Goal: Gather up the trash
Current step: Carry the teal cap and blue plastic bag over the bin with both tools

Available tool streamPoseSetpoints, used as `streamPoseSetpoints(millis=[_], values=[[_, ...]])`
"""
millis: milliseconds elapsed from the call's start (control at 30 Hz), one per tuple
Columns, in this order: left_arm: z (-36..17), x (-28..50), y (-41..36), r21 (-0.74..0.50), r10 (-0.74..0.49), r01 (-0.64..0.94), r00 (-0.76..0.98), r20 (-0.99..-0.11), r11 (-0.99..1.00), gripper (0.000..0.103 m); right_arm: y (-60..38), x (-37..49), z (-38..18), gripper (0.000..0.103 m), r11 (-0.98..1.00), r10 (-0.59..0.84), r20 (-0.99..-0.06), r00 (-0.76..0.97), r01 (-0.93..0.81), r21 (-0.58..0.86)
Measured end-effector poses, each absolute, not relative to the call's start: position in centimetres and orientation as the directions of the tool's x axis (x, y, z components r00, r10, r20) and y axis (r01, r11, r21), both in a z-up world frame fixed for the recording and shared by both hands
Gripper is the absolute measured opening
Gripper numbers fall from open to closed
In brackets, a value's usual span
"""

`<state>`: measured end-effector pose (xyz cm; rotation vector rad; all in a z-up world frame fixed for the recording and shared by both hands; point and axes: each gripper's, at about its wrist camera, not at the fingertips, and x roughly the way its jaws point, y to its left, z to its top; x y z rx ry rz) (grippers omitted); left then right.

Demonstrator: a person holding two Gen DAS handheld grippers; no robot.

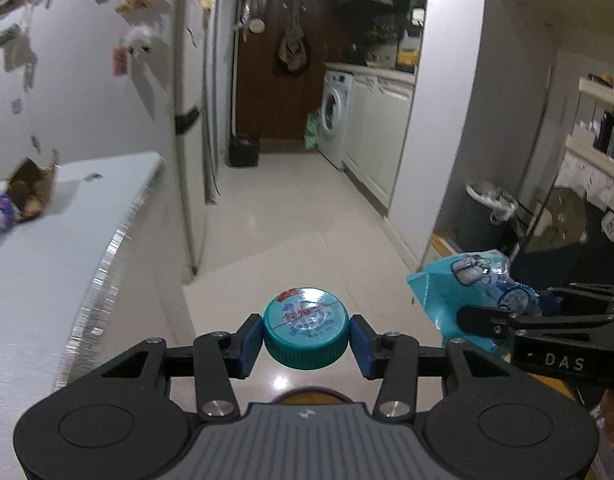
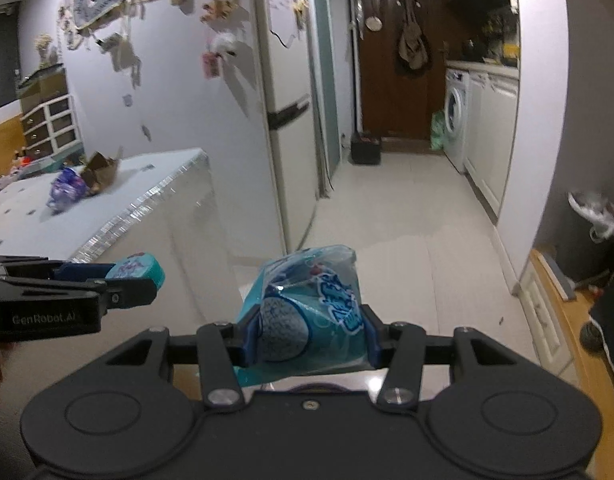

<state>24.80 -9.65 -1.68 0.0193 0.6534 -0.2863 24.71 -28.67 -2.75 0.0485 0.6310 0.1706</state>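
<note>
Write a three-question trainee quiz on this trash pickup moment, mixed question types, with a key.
1. True or false: the left claw is shut on a teal bottle cap.
2. What does the right claw hold? A) a brown carton B) a blue plastic bag C) nothing
3. Fill in: the purple wrapper and torn cardboard box lie on the white ____.

Key: 1 true; 2 B; 3 table.
</note>
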Motion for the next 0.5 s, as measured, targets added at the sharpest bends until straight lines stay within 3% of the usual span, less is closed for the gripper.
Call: streamPoseSetpoints(millis=[500], values=[[-11.6,34.3,-12.1,-0.123,-0.274,0.291,0.563,-0.780,0.949,0.048,-29.6,30.6,-14.8,0.051,0.986,0.153,-0.755,0.637,-0.045,0.162]])
